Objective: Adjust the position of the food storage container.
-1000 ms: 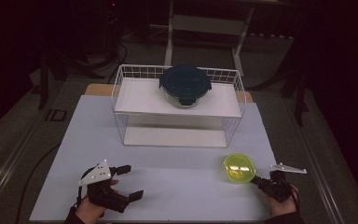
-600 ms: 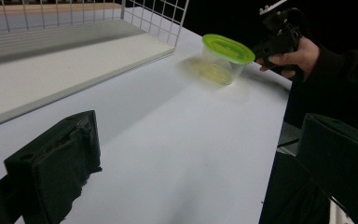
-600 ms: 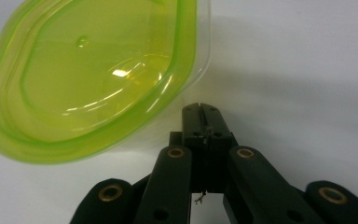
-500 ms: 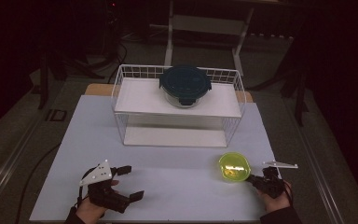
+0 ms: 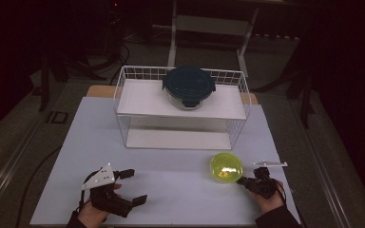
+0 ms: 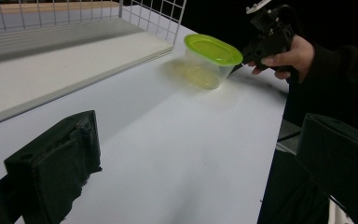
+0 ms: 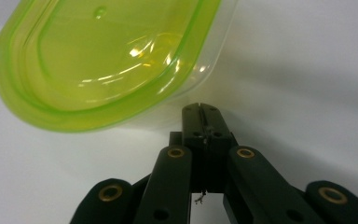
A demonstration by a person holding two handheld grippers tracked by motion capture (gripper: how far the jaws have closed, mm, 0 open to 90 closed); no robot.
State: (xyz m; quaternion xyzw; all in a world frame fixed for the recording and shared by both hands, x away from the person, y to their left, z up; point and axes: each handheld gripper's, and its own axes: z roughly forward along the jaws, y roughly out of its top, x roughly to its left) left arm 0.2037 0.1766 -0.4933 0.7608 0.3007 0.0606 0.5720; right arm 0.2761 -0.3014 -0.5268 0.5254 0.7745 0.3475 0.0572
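Table [image 5: 171,190] in the high view carried a white surface, with a small round container [image 5: 226,168] under a yellow-green lid sitting near its front right, just ahead of a white wire rack [image 5: 123,102]. On the rack's shelf stood a glass container with a dark lid [image 5: 188,86]. The right gripper [image 5: 241,181] lay low at the small container's near right side, its tips against the wall; the left gripper [image 5: 135,186] rested well apart at front left, jaws spread and empty.

From the left gripper view, the container [image 6: 209,60] showed clear plastic walls, a flat translucent green lid and a yellowish cast on the table beneath. The right gripper [image 6: 239,66], held in a hand [image 6: 289,56], met its side.

In the right gripper view, the lid [image 7: 102,56] loomed tilted and glossy. The jaws stood clenched together, tips at the clear wall just below the lid's rim, gripping nothing between them.
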